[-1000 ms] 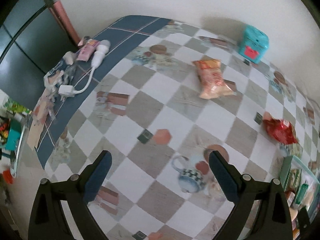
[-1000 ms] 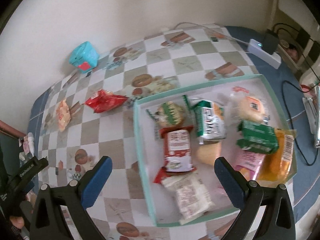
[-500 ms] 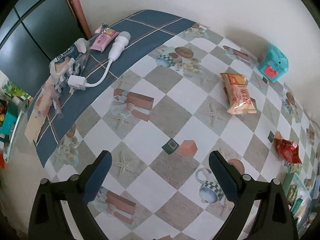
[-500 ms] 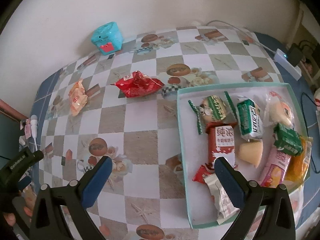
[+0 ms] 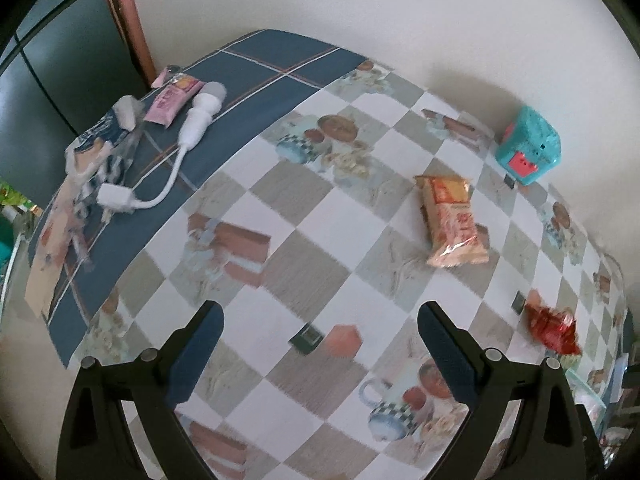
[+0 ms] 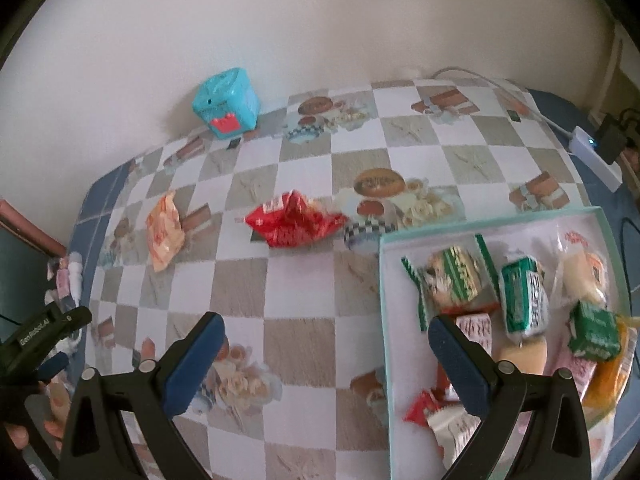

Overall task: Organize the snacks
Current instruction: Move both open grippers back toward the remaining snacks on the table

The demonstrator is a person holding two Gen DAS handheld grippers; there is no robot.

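An orange snack packet [image 5: 452,220] lies on the checkered tablecloth, ahead and to the right of my open, empty left gripper [image 5: 320,344]; it also shows in the right wrist view [image 6: 164,232]. A crumpled red snack packet [image 6: 296,222] lies ahead of my open, empty right gripper [image 6: 326,354], left of the teal-rimmed tray [image 6: 384,280]; it shows in the left wrist view [image 5: 554,326] too. The tray holds several wrapped snacks, among them a green packet [image 6: 524,300]. The left gripper [image 6: 44,332] shows at the left edge of the right wrist view.
A teal toy box [image 6: 226,104] stands by the wall, also in the left wrist view [image 5: 528,150]. A white charger with cable [image 5: 192,128], a pink packet [image 5: 172,100] and wrappers [image 5: 92,160] lie on the blue border. A power strip [image 6: 592,156] lies far right.
Both grippers have swung left across the table. The tray has slid to the right edge of the right view; the red packet is now centred. The orange packet nears the left view's centre.
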